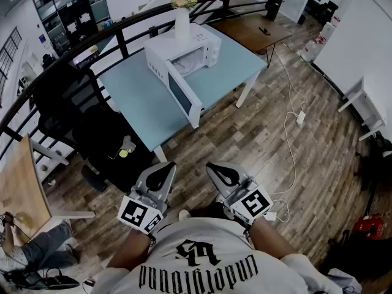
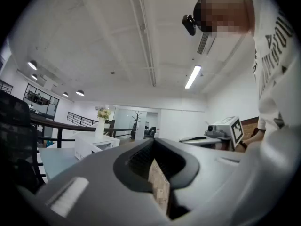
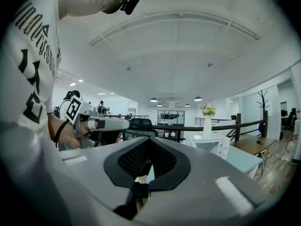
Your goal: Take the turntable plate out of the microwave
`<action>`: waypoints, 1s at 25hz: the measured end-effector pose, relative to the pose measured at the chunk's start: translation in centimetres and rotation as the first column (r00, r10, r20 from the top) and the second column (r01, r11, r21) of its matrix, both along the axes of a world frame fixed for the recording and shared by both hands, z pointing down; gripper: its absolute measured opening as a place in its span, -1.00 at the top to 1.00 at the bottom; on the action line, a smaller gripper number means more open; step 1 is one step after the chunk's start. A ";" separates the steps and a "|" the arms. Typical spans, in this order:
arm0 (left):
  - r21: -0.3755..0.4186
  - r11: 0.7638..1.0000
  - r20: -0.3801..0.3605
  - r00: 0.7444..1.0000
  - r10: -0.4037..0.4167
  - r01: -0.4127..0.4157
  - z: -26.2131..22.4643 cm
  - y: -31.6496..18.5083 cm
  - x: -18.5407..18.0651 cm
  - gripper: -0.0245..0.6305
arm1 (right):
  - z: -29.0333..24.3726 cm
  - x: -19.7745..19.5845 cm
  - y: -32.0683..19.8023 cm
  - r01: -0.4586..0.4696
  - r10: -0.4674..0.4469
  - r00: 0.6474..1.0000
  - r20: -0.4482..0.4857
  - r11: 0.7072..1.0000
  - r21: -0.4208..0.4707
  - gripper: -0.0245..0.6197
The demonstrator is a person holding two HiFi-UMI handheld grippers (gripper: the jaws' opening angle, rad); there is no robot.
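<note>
Risk: your left tongs (image 1: 164, 171) and right tongs (image 1: 218, 170), both closed and empty, could topple the white flower vase (image 1: 182, 23) atop the open white microwave (image 1: 191, 55), where the unseen turntable plate presumably sits.

In the head view the white box-shaped microwave (image 1: 196, 45) on the pale blue table (image 1: 141, 97) stands with its door swung open, yet its cavity is too small and too pale to tell whether the turntable plate lies inside. In each gripper view the microwave's lower part is hidden behind a grey plastic body, that of the left gripper (image 2: 153, 142) or of the right gripper (image 3: 148, 142). A person in blue jeans (image 1: 40, 250) at the head view's lower left is cut off by the edge.
</note>
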State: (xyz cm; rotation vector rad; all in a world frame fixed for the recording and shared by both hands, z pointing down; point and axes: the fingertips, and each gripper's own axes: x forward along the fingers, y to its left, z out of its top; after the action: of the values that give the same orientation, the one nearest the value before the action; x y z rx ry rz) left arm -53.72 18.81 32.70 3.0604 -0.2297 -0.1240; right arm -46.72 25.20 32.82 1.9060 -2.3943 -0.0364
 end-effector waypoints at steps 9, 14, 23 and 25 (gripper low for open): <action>-0.019 1.000 0.008 1.000 -0.011 0.011 0.5 -0.5 2.0 0.78 | 0.8 2.3 -0.5 0.004 -0.004 1.000 0.023 1.000 -0.021 0.92; -0.027 1.000 0.015 1.000 -0.006 0.006 0.5 -0.4 4.9 0.78 | 1.0 4.8 -0.3 0.009 -0.008 0.999 0.047 1.000 -0.030 0.92; -0.022 0.999 0.023 0.999 0.033 -0.032 0.8 1.1 17.1 0.78 | 1.5 16.1 1.5 -0.022 0.024 0.998 0.064 0.999 -0.035 0.92; -0.018 0.999 0.020 0.999 0.036 -0.036 0.7 1.8 20.1 0.78 | 1.3 18.6 2.1 -0.010 0.013 0.998 0.061 0.999 -0.046 0.92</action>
State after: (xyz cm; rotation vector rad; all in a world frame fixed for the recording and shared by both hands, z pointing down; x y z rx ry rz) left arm -33.62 20.62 33.43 3.0481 -0.1753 -0.0892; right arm -28.11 27.29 34.15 1.9279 -2.4011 0.0781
